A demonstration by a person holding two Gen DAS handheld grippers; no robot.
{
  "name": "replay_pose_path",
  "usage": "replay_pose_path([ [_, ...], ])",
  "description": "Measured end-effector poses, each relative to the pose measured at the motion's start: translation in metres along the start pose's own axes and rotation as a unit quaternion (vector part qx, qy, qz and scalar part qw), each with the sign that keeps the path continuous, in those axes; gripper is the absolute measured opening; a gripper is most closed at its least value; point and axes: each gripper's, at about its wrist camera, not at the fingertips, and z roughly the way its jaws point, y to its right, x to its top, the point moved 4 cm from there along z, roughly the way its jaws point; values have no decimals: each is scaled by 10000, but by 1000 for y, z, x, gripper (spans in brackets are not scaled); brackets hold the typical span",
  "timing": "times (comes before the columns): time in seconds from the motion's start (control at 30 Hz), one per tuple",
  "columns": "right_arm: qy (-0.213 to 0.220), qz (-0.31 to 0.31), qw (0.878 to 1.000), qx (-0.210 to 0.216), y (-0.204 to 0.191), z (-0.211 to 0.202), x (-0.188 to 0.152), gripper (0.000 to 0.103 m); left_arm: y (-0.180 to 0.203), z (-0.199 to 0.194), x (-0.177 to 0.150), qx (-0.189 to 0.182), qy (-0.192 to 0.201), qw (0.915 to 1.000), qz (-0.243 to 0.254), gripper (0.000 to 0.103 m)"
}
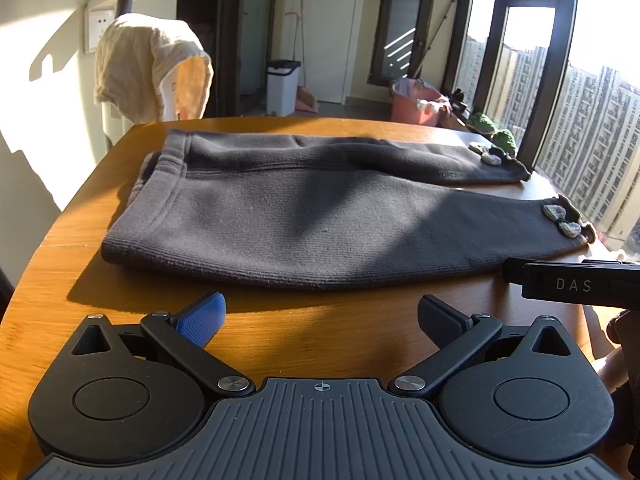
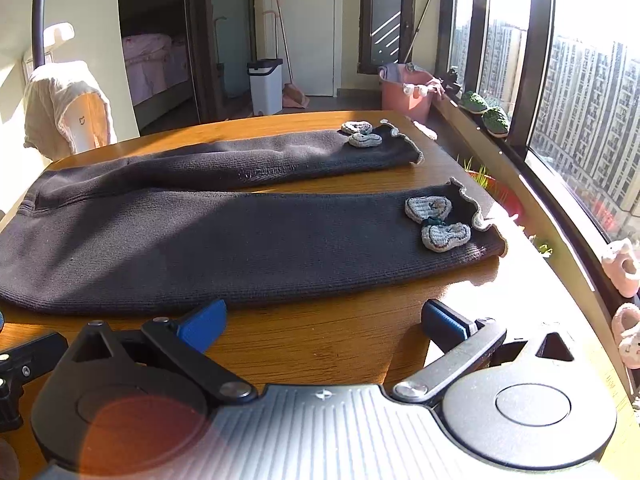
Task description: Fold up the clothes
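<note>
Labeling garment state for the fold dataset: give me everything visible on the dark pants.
The dark pants are charcoal grey ribbed knit and lie flat and unfolded on the wooden table. The waistband points left, and the two legs run right, slightly apart. Each cuff has a scalloped pale-edged hem and a grey crocheted bow. Sun and shadow fall across the fabric. Only the table touches them; the left hand-held gripper and right hand-held gripper are both open, short of the near edge.
</note>
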Motion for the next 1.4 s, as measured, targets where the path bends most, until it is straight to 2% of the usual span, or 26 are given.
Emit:
replay_pose_path([
  [0.83, -19, -176, 9996, 208, -9, -3, -2, 103, 0, 2, 1, 49, -19, 10000, 9, 103],
  [1.17, -17, -90, 9999, 138, -13, -1, -1, 103, 4, 9, 3, 517, -174, 9982, 232, 103],
  [1.4, -5, -143, 9997, 220, -15, 0, -1, 103, 2, 13, 6, 568, -171, 9981, 173, 103],
])
